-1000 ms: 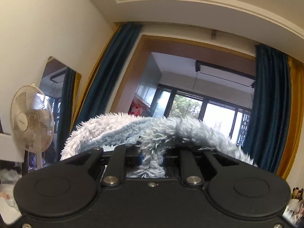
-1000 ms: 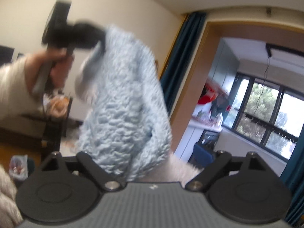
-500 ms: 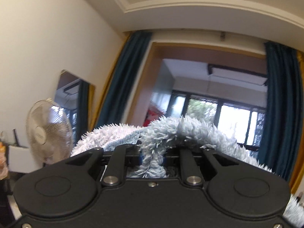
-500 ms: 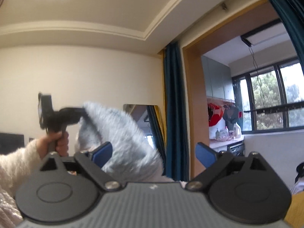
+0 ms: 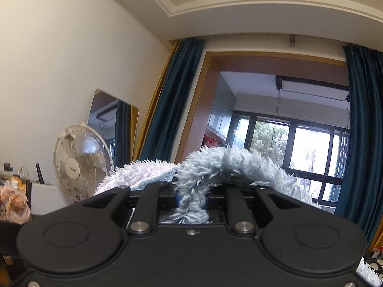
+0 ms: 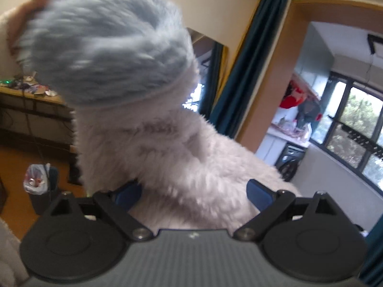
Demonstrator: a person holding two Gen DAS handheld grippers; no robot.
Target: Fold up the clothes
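You had the left gripper (image 5: 191, 197) clamped on a bunched edge of the fluffy blue garment (image 5: 229, 165), its jaws nearly together with a tuft squeezed between the blue pads and the rest arching over and ahead of them; that pinch probably served to hang the piece in the air so its shape could be sorted before folding. The right gripper (image 6: 194, 192) had its jaws wide apart, with the garment's pale, whitish lower part lying between them and spilling over the gripper body, so it looked placed to take a second hold, though the pads were not pressing. Above and ahead of those jaws the pile turned shaggy light blue, blurred, beside your left hand (image 6: 28, 12).
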